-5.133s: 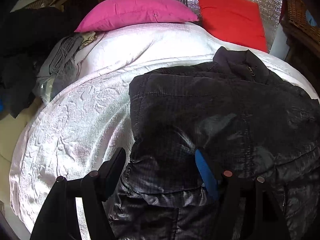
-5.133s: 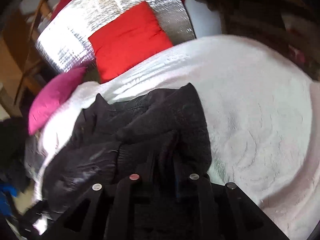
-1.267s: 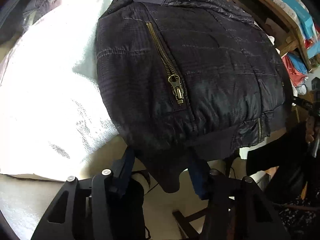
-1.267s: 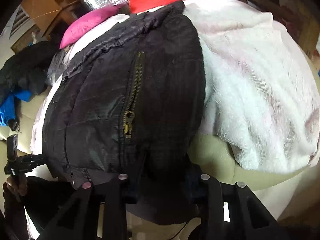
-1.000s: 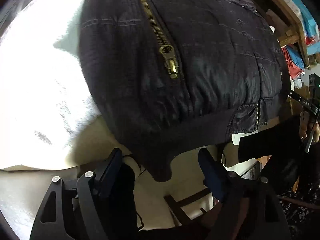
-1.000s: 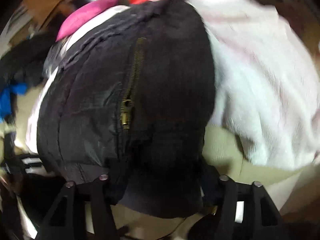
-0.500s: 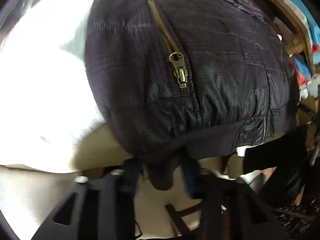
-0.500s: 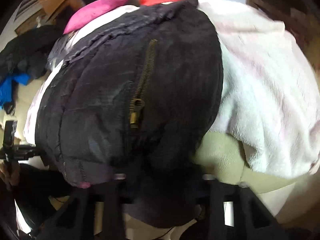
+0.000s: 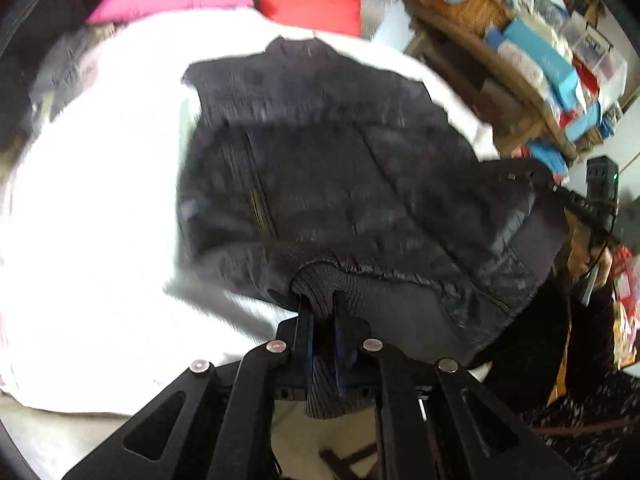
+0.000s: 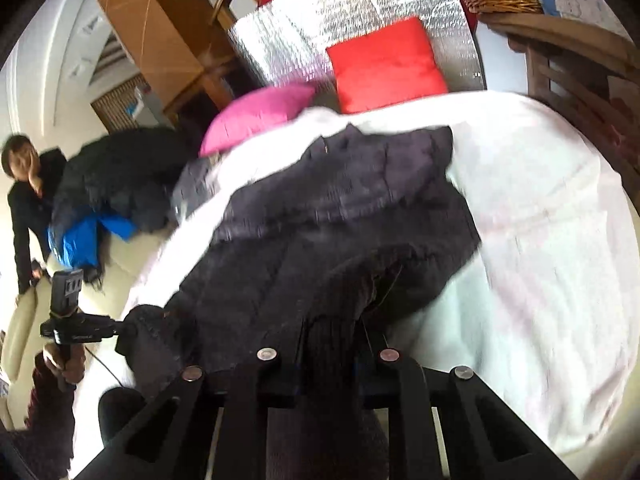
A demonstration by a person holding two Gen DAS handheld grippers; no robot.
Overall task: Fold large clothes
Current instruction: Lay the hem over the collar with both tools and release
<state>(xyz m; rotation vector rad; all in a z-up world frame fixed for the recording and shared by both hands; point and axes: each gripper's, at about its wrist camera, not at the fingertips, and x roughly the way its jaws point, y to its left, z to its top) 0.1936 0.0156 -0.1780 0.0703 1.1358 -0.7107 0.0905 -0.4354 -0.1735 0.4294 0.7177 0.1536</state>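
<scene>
Ribbed dark knit, the hem band of the black quilted jacket (image 9: 320, 200), is sitting pinched between the jaws of the left tool (image 9: 322, 320), which are drawn in narrow on it. In the right wrist view the right tool (image 10: 332, 336) is closing on the same ribbed band at the other hem corner, cloth already between its jaws. Just ahead of both tools the hem is lifting off the white bedspread (image 9: 100, 240); the jacket body is sloping away from them, collar end lying farthest out on the bed.

Judgement: the step is carrying the hem toward the collar. Both tools should be travelling level and together, keeping the band taut between them so the padding is not bunching, and lowering only once the hem is over the collar. Beyond the collar, a pink pillow (image 10: 260, 114) and a red pillow (image 10: 386, 64) are marking the bed's far end.
</scene>
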